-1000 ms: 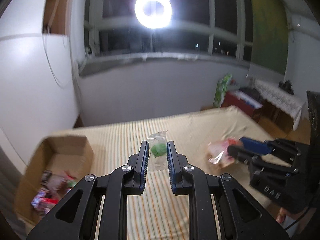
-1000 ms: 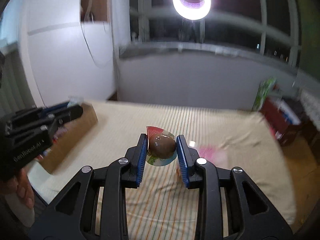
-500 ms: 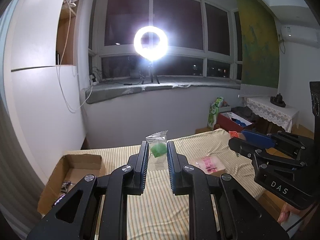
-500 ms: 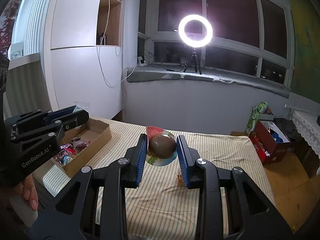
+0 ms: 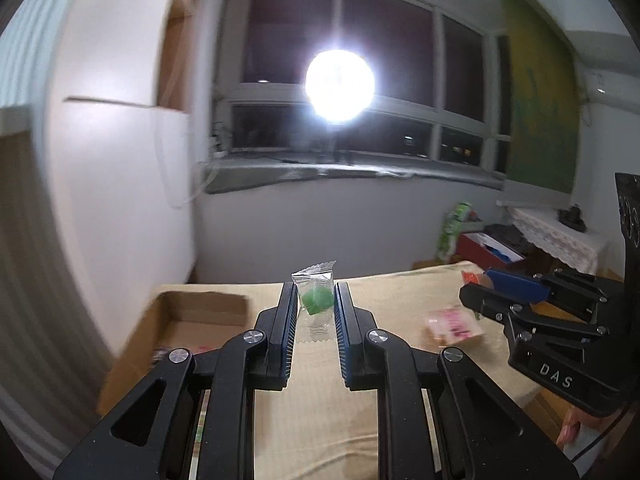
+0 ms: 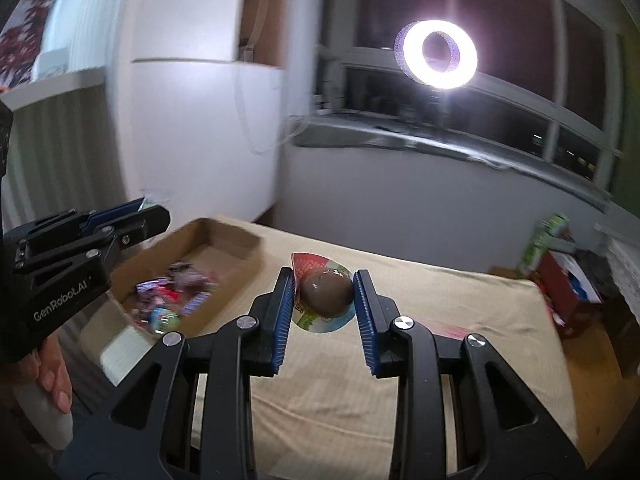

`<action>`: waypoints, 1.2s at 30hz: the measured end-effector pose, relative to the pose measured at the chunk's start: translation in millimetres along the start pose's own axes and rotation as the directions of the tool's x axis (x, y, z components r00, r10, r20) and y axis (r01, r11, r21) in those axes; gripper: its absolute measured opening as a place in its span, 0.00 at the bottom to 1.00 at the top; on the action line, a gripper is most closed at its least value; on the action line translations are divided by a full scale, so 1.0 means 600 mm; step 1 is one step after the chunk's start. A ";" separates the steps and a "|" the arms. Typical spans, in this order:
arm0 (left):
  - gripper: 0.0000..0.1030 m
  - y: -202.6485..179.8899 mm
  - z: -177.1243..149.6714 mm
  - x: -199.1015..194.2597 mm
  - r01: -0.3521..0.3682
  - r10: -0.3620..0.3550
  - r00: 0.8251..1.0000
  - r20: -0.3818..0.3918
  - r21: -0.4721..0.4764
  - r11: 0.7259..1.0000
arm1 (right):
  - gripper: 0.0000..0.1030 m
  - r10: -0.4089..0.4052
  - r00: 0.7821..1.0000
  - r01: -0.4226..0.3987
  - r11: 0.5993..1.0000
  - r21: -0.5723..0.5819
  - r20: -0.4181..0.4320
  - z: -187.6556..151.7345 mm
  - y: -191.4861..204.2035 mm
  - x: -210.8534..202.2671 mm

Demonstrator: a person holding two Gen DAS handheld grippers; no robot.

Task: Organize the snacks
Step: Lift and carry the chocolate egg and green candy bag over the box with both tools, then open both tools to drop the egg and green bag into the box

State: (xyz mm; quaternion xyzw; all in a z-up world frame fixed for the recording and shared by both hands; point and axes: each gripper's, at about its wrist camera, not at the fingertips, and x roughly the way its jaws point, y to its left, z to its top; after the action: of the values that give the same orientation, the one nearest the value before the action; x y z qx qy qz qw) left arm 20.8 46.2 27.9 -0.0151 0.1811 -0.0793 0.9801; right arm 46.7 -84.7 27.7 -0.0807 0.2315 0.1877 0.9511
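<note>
- My left gripper [image 5: 316, 304]: clamped on green candy [image 5: 317, 299];
- My right gripper [image 6: 324, 296]: clamped on brown egg [image 6: 326, 292];
- Box [image 6: 236, 240]: 10 o'clock of egg, holds snacks [image 6: 172, 300].

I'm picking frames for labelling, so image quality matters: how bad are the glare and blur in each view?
Left wrist view: the ring light blows out to a solid white blob; the cardboard box and walls are smeared, but the green candy packet stays sharp. Right wrist view: the light's ring shape survives with flare; the snacks in the box are streaked, while the brown egg snack is crisp.
</note>
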 end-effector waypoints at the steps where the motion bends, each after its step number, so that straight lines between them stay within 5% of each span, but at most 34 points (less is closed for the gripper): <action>1: 0.16 0.020 -0.002 -0.004 -0.023 0.023 1.000 0.002 -0.013 1.000 | 0.30 0.027 1.000 -0.027 0.999 -0.017 -0.001 0.005 0.022 0.013; 7: 0.16 0.149 -0.017 -0.037 -0.213 0.213 0.977 -0.007 -0.086 0.973 | 0.30 0.188 0.982 -0.187 0.976 -0.108 -0.003 0.037 0.144 0.066; 11: 0.16 0.192 -0.019 -0.060 -0.275 0.276 0.961 -0.007 -0.115 0.955 | 0.30 0.241 0.970 -0.239 0.961 -0.140 -0.003 0.052 0.188 0.084; 23: 0.16 0.223 -0.028 -0.012 -0.256 0.252 0.966 -0.047 -0.128 0.958 | 0.30 0.260 0.964 -0.266 0.956 -0.123 -0.062 0.066 0.189 0.182; 29: 0.16 0.243 -0.074 0.058 -0.262 0.239 0.958 -0.160 -0.145 0.954 | 0.30 0.297 0.941 -0.315 0.944 -0.100 -0.162 0.039 0.191 0.300; 31: 0.17 0.250 -0.093 0.079 -0.268 0.236 0.951 -0.202 -0.152 0.951 | 0.40 0.319 0.928 -0.342 0.935 -0.096 -0.193 0.027 0.193 0.330; 33: 0.24 0.254 -0.108 0.097 -0.268 0.227 0.943 -0.241 -0.151 0.952 | 0.47 0.289 0.937 -0.309 0.948 -0.081 -0.198 0.015 0.184 0.346; 36: 0.53 0.258 -0.117 0.103 -0.329 0.287 0.924 -0.254 -0.137 0.934 | 0.52 0.287 0.941 -0.301 0.952 -0.056 -0.179 0.011 0.163 0.339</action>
State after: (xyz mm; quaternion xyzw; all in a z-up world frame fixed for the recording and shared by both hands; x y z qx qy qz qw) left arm 76.1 188.9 -68.5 -0.0641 0.2996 0.0914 0.9475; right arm 177.7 71.5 -68.9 -0.1002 0.3129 0.3294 0.8852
